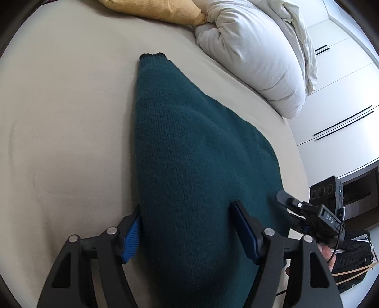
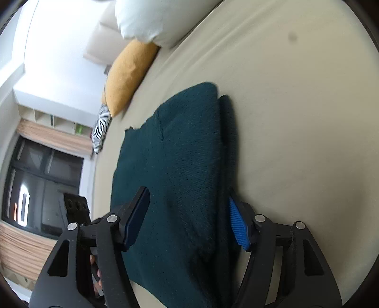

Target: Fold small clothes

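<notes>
A dark teal knitted garment [image 1: 189, 151] lies on the beige bed sheet [image 1: 66, 132]. My left gripper [image 1: 189, 229] is open, its blue-padded fingers [image 1: 131, 234] straddling the garment's near edge, one finger at its left side and one on top of the cloth. In the right wrist view the same garment [image 2: 175, 165] shows folded layers. My right gripper [image 2: 189, 218] is open, one finger on top of the cloth and the blue-padded finger [image 2: 238, 225] at its right edge. The right gripper also shows in the left wrist view [image 1: 305, 208] at the garment's right corner.
A white duvet [image 1: 255, 54] and a mustard pillow [image 1: 156, 11] lie at the head of the bed. White wardrobe doors [image 1: 343, 94] stand to the right. In the right wrist view a zebra-print cushion [image 2: 100, 128] lies by the mustard pillow [image 2: 128, 75], with a window [image 2: 40, 187] beyond.
</notes>
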A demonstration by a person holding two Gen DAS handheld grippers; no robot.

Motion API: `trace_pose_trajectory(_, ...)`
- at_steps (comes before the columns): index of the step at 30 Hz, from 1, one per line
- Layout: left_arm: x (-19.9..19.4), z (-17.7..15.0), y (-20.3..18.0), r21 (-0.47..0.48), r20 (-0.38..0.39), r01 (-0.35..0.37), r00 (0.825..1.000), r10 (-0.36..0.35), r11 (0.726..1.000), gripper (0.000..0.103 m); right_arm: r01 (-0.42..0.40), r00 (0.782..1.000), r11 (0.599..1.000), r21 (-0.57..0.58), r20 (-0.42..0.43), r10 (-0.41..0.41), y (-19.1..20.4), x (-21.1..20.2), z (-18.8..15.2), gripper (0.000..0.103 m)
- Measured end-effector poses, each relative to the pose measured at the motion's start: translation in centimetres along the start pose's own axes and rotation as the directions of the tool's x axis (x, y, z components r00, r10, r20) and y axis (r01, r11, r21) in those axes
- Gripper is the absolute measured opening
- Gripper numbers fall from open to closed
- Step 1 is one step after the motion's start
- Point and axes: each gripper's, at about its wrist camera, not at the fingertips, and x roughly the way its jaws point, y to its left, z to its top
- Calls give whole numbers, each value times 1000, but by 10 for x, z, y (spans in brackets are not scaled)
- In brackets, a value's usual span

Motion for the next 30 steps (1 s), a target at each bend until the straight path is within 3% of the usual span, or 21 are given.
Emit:
trace_pose_trajectory(1, 1, 1, -1, 9, -6, -9, 1000, 9, 1000, 68, 28, 999, 999, -16, -16, -28, 4, 4, 0, 54)
trace_pose_trajectory(3, 0, 2, -1, 16, -18, -18, 1000, 18, 1000, 63, 64, 997, 998, -12, -38, -65, 6, 13, 2, 35)
trace_pose_trajectory(8, -13, -2, -11, 60, -12, -43, 999, 44, 997, 49, 131, 991, 990, -54, 5, -131, 25, 8, -8, 23)
trace_pose_trajectory(15, -93, -36, -15, 125, 58, -51, 997, 44, 991, 48, 167, 985, 959, -229, 72, -154, 114, -20, -51, 22)
trace_pose_trajectory(22, -204, -97, 21, 150, 111, -64, 993, 47, 987, 48, 37, 999, 948, -317, 42, -25, 193, -33, -132, 22)
trace_pose_trajectory(25, -239, -123, 43, 144, 140, -85, 988, 65, 986, 48, -2, 1000, 940, -340, 19, 9, 219, -24, -165, 22)
trace_pose_trajectory(30, -258, -146, 82, 80, 152, -104, 984, 91, 991, 48, -32, 999, 937, -347, -25, 25, 249, 18, -201, 22)
